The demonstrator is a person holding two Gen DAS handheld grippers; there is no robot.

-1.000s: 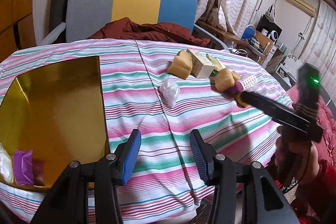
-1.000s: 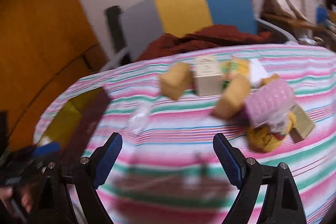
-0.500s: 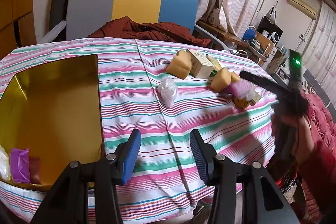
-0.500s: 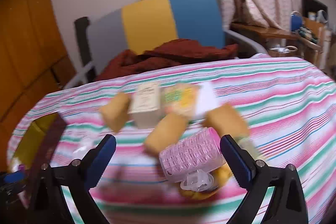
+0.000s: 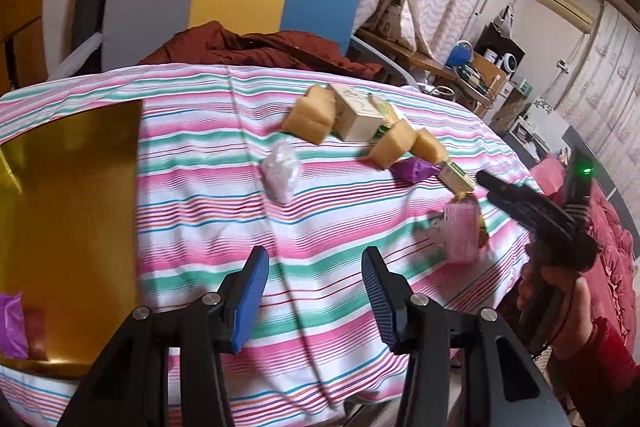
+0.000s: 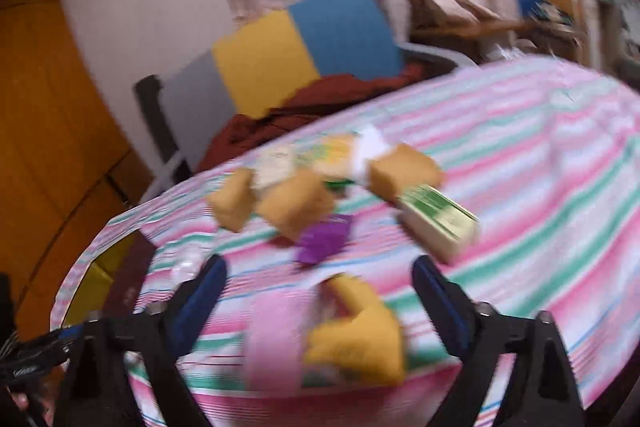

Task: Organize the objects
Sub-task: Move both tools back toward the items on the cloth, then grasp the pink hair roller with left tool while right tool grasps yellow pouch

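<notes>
We see the striped tablecloth (image 5: 192, 203) bare between the gold tray (image 5: 68, 211) at nine o'clock and the clutter at one o'clock. Our left gripper (image 5: 314, 293) hangs over the near table edge, jaws parted wide on nothing. Our right gripper (image 6: 320, 303) is also spread wide and grips nothing; the pink hair roller (image 6: 274, 339) and a yellow sponge (image 6: 360, 343) lie blurred between its fingers, near the table's rim. At twelve o'clock beyond them sit a purple packet (image 6: 324, 239) and a green-white box (image 6: 438, 223).
</notes>
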